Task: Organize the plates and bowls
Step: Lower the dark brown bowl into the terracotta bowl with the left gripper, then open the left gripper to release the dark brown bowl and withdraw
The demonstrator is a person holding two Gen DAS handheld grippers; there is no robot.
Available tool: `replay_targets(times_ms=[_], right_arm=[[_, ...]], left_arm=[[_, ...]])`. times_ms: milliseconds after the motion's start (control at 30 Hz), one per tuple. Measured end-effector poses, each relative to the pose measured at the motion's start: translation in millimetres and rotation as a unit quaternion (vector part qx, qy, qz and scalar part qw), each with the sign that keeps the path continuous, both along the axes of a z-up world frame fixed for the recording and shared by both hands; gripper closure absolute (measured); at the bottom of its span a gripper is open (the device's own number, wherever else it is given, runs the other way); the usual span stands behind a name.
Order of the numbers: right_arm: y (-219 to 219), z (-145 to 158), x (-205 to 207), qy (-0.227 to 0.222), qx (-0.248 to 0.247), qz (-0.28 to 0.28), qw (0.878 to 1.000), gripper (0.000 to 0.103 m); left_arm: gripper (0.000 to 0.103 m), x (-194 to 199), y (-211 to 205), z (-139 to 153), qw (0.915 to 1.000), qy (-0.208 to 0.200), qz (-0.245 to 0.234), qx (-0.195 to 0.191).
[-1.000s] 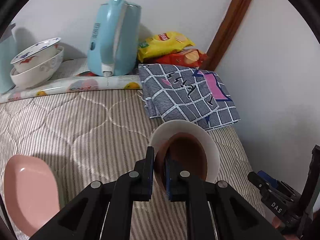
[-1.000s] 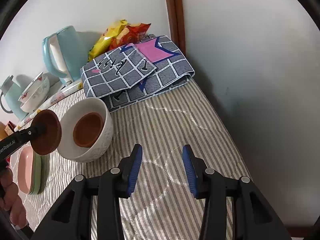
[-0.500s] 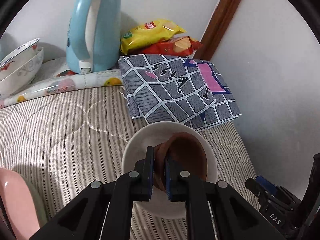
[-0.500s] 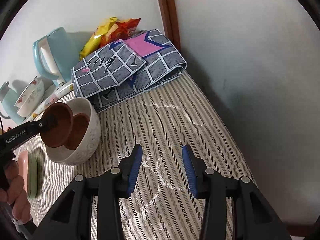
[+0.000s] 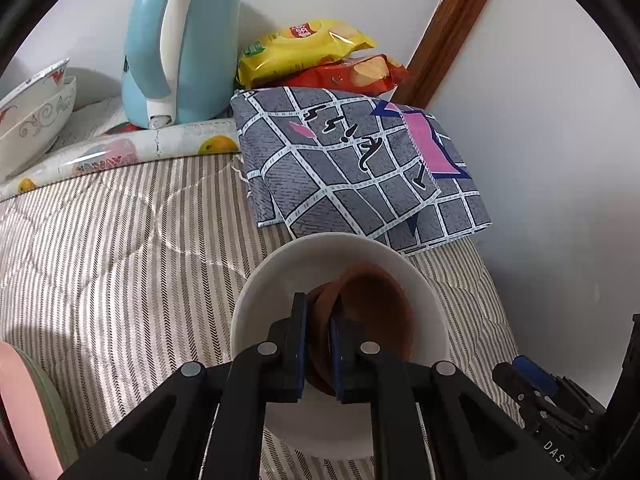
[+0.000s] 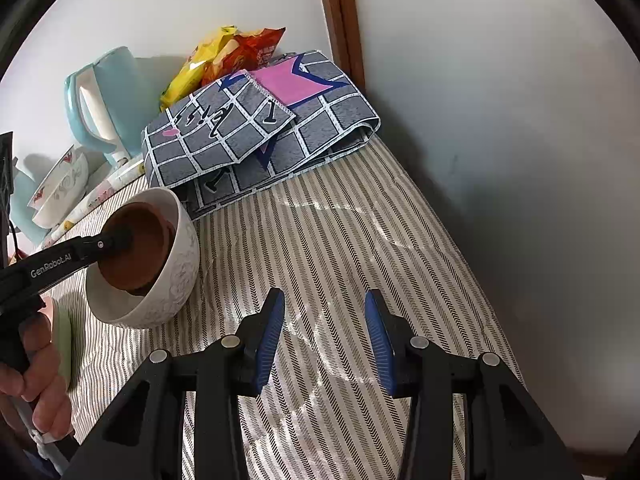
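- Left gripper (image 5: 318,344) clamped on the rim of a brown bowl (image 5: 376,312), tilted inside a white bowl (image 5: 280,280); a second brown bowl possibly beneath it, hard to tell.
- Right gripper (image 6: 324,336) spread wide with nothing between its blue pads (image 6: 268,336), hovering over the striped bed cover (image 6: 340,240).
- Quilted bed cover in beige and dark stripes, pushed into a corner of plain white walls with a brown wooden trim strip (image 5: 452,24) running up.
- Folded grey checked cloth (image 5: 352,168) with a pink patch lying just behind the white bowl, near the wall.
- Yellow snack bag (image 5: 304,52) and red snack bag (image 5: 348,74) stacked behind the cloth; print too small to read.
- Light blue kettle (image 5: 180,40) standing on a fruit-printed mat (image 5: 120,152), beside two nested patterned bowls (image 5: 32,116).
- "GenRobot.AI" printed on the left gripper's arm in the right wrist view; "DAS" readable on black gear at the lower right of the left wrist view.
- White bowl embossed with a faint swirl pattern outside, resting on the bed cover; pink plate (image 5: 24,420) on a green plate (image 5: 56,408) at the left edge.
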State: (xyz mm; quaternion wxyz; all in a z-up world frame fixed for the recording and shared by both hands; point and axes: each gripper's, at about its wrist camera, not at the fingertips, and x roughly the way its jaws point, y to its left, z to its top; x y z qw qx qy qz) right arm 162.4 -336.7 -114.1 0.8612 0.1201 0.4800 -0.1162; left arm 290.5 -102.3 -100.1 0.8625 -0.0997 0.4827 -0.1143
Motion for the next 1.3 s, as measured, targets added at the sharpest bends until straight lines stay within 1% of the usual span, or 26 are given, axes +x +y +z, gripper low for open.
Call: replay_targets(times_ms=[100,300,400,500,567,633,800,933,1133,1300], right_arm=[[0.9,-1.7,0.6,0.005,-0.002,0.002,1.0,0.062],[2.5,-3.7,0.3,0.011,-0.002,0.004,1.0,0.061],[3.3,-3.8,0.1,0.012,-0.001,0.004,1.0,0.061],[6.9,-2.1,0.2,0.011,-0.002,0.008,1.0,0.061],[9.8,-0.2,0.9,0.009,-0.003,0.012,1.0,0.061],[12.3,0.9,1.3,0.008,-0.004,0.016,1.0,0.061],[18.9,4.5,-1.6,0.005,-0.005,0.024,1.0,0.061],[23.8,8.0,-2.5,0.0,-0.009,0.029,1.0,0.061],[33.2,20.3,0.3,-0.018,-0.01,0.039,0.999,0.061],[45.5,32.9,7.8,-0.035,-0.023,0.055,0.998,0.061]], left_arm=[[0.093,1.3,2.3,-1.9,1.0,0.003,0.003,-0.008],[0.093,1.6,0.6,-1.2,1.0,0.002,-0.004,-0.008],[0.092,0.5,2.3,-1.0,0.9998,0.006,-0.004,-0.018],[0.088,-1.2,1.7,-0.2,0.9997,0.009,-0.01,-0.021],[0.084,-2.9,0.5,0.8,0.9995,0.012,-0.015,-0.023],[0.082,-5.2,-0.4,2.5,0.9997,0.013,-0.013,-0.018],[0.082,-11.4,1.5,10.2,0.9997,0.006,-0.013,-0.018],[0.082,-16.9,3.9,20.3,0.9999,-0.005,-0.01,-0.009],[0.082,-24.7,16.4,34.0,0.9998,-0.019,0.0,-0.005],[0.082,-27.3,29.9,41.3,0.9996,-0.026,0.01,0.004]])
